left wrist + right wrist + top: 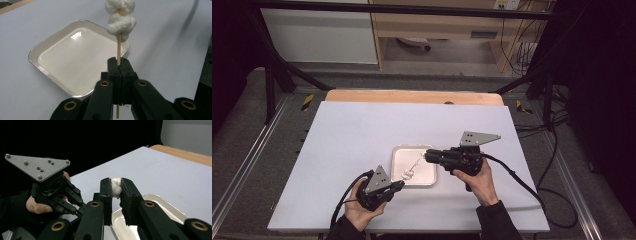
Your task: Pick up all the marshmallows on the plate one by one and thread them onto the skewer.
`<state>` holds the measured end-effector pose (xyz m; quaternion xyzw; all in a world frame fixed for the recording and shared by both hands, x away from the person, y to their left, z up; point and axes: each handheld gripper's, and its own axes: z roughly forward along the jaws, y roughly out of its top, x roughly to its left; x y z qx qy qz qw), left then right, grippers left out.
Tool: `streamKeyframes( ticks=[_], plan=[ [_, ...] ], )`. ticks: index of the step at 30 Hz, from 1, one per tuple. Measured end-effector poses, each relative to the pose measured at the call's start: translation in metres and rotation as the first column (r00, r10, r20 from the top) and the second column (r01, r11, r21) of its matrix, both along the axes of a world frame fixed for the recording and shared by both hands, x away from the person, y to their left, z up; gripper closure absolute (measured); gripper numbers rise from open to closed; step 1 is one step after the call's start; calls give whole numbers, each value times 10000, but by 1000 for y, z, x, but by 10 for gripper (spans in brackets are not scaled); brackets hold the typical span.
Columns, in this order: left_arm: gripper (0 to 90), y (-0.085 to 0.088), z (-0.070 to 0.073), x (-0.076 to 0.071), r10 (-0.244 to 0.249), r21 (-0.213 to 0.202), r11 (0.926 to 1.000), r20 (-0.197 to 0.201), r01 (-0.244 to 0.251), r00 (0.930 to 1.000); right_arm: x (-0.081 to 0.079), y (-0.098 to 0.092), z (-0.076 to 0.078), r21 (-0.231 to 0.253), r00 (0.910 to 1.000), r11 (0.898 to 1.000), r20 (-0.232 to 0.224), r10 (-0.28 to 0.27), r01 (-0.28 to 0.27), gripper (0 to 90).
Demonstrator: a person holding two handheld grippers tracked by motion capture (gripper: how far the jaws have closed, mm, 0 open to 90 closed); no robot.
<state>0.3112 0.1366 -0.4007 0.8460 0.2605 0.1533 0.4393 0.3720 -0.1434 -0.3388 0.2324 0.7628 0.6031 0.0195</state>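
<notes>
Over the white table (pixel 362 140), left gripper (pixel 119 65) jaws clamp the skewer (pixel 119 50); right gripper (pixel 116 187) jaws pinch its marshmallow (pixel 116 188) above the tray (pixel 50 45)

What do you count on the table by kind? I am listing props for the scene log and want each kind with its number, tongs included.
Tongs: 2, the left tongs and the right tongs
Tray: 1
Wooden skewer: 1
White puffy clump on the skewer: 1, lumps too merged to count apart
Total: 5
</notes>
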Motion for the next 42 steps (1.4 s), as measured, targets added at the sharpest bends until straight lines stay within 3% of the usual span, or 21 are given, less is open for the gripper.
streamKeyframes(
  ticks=[20, 27, 31, 42],
  plan=[
    [892, -2, 0, -4, -110, 45, 9999, 300, 109, 9995, 2, 7, -6, -86, 9962, 9984, -672, 560, -567, 833],
    [892, -5, 1, -7, -287, 365, 9990, 608, 265, 9977, 1, 7, -6, -203, 9952, 9978, -763, 612, -629, 846],
    [892, -5, 2, -8, -265, 336, 9991, 740, 240, 9969, 0, 7, -6, -320, 9949, 9972, -770, 647, -673, 850],
    [892, -7, 0, -9, -405, 612, 9975, 819, 356, 9958, -2, 10, -10, -410, 9918, 9945, -886, 925, -964, 859]
  ],
)
